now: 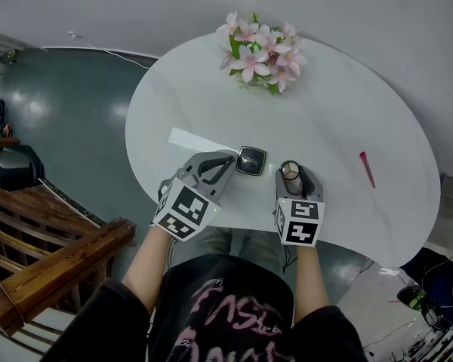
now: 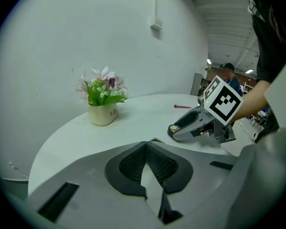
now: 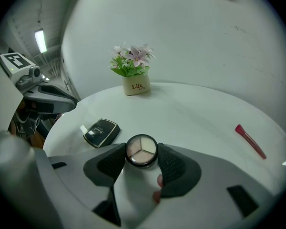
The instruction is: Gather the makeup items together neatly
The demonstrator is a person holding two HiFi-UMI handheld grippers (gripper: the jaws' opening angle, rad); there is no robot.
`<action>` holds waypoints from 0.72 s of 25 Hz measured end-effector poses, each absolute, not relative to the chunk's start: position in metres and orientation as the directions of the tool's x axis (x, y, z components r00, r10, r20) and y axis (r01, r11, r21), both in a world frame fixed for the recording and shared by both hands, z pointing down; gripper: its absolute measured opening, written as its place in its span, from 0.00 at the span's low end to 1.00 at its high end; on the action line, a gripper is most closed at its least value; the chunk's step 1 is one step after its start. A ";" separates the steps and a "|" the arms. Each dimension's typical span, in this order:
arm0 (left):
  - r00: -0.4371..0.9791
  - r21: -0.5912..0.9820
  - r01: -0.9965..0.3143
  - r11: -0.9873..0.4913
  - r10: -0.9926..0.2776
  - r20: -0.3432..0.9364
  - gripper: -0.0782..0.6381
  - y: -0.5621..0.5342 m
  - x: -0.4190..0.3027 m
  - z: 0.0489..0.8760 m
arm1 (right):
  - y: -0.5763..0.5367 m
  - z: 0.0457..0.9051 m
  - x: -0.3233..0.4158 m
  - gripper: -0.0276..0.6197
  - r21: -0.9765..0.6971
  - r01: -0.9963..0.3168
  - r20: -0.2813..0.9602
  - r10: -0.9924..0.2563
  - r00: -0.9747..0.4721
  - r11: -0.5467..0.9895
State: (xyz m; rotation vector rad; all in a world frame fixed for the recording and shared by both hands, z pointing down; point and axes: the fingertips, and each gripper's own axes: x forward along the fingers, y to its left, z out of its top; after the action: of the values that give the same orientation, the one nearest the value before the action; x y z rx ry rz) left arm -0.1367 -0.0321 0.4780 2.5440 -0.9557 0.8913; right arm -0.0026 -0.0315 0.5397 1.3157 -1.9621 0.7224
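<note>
My right gripper is shut on a round compact with three pale powder shades, held just above the white table. A black square compact lies flat just left of it, also in the right gripper view. My left gripper is shut with nothing between its pads, its tips next to the black compact's left side. A red stick-shaped makeup item lies apart at the table's right; the right gripper view shows it too.
A pot of pink flowers stands at the table's far edge. A pale flat strip lies left of the black compact. The table's near edge runs just under both grippers. A wooden railing is down at the left.
</note>
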 end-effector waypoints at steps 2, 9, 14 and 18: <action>0.594 0.043 -0.665 -0.745 -0.493 0.636 0.13 -0.030 -0.136 0.477 | -0.028 0.539 -0.008 0.46 -0.091 -0.931 0.772 -0.566 -0.290 0.352; 0.591 0.050 -0.665 -0.745 -0.484 0.645 0.13 -0.021 -0.139 0.481 | -0.026 0.542 -0.020 0.46 -0.087 -0.921 0.771 -0.560 -0.303 0.379; 0.588 0.053 -0.664 -0.746 -0.477 0.653 0.13 -0.018 -0.143 0.484 | -0.029 0.544 -0.024 0.46 -0.082 -0.915 0.770 -0.557 -0.310 0.396; 0.585 0.048 -0.663 -0.747 -0.476 0.657 0.13 -0.018 -0.144 0.484 | -0.030 0.540 -0.026 0.47 -0.083 -0.914 0.758 -0.570 -0.317 0.397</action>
State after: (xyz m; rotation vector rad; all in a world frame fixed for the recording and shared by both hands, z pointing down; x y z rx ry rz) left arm -0.1443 -0.0183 0.4835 2.5295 -0.9341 0.9224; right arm -0.0256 -0.0303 0.5399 1.2637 -2.0098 0.6837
